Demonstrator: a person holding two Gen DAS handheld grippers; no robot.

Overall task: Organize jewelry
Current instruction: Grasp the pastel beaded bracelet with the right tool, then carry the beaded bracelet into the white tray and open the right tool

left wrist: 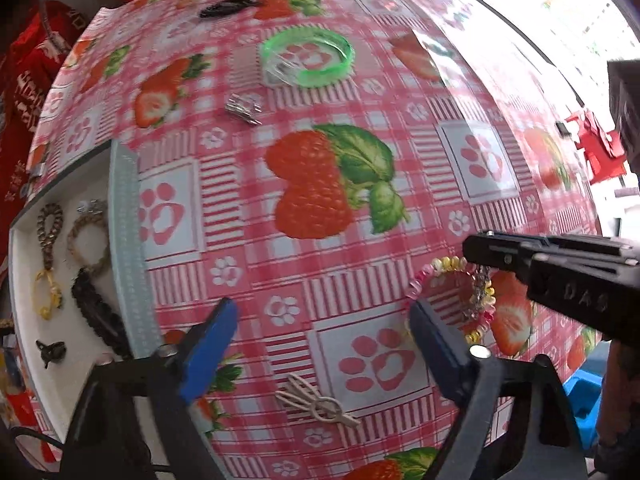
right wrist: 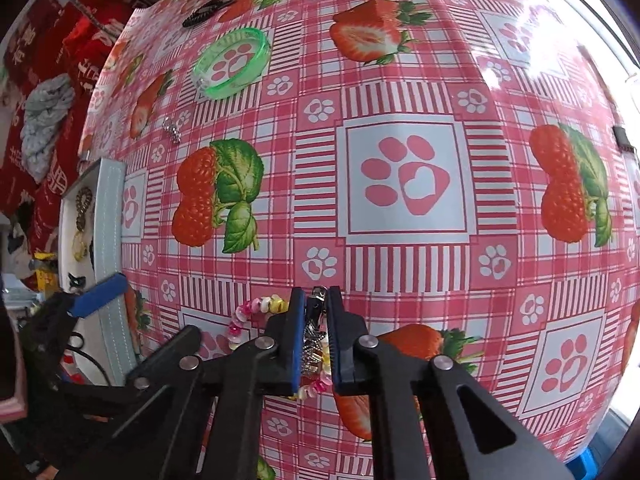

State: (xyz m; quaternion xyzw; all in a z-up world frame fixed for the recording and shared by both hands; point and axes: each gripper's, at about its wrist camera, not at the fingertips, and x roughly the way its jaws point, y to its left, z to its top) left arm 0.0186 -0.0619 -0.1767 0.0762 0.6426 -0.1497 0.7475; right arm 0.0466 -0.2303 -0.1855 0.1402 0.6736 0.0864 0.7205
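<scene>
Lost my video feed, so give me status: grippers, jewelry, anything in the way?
Right gripper shut on silver clip, over bead bracelet. Left gripper open above beige clip. Tray left, path clear.

On the tablecloth (left wrist: pixel 472 152), my right gripper (right wrist: pixel 314 300) is closed on a chain piece (right wrist: pixel 313 346) lying across a bead bracelet (left wrist: pixel 440 270); a hair clip (left wrist: pixel 316 402) lies between my left gripper (left wrist: pixel 320 320)'s fingers, the jewelry tray (left wrist: pixel 124 248) to their left.
</scene>
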